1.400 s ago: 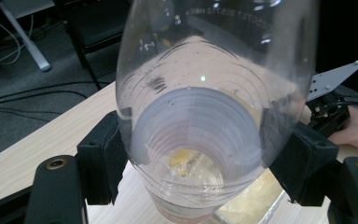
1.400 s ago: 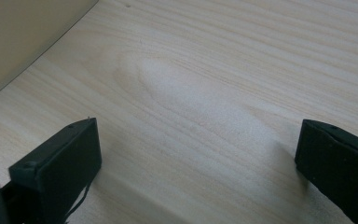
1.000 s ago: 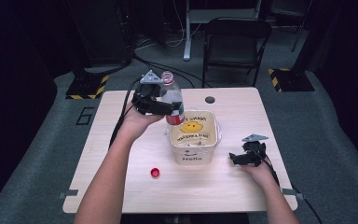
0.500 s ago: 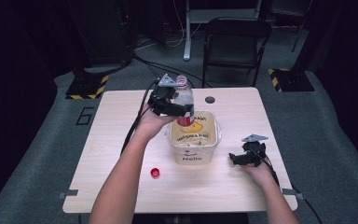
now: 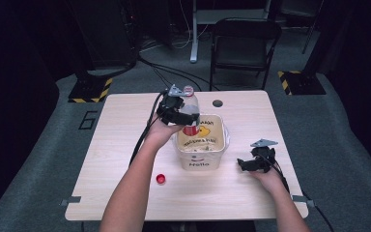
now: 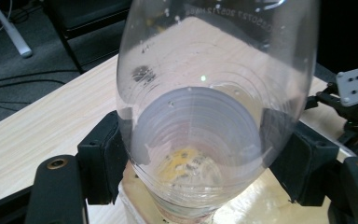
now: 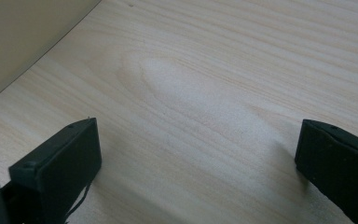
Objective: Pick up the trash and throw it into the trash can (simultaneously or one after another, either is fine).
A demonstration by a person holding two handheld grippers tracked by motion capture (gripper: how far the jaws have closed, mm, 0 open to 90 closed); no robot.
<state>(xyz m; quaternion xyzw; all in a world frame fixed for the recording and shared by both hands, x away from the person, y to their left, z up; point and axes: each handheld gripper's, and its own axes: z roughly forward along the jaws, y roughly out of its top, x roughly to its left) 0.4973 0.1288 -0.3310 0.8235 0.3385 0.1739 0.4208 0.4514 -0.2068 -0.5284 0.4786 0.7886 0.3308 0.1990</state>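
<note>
Left tongs (image 5: pixel 186 113) clamp uncapped clear bottle (image 5: pixel 190 107), lowered since earlier, now above bin (image 5: pixel 202 162), probably to drop. Right tongs (image 5: pixel 252 163) open, empty.

The tub (image 5: pixel 200 157) stands mid-worktop (image 5: pixel 125 145) with the bottle (image 5: pixel 190 116) held over its open mouth — that way in is blocked. A red cap (image 5: pixel 161 178) lies near its left front corner; the worktop's left side and front edge are bare — open passage.
</note>
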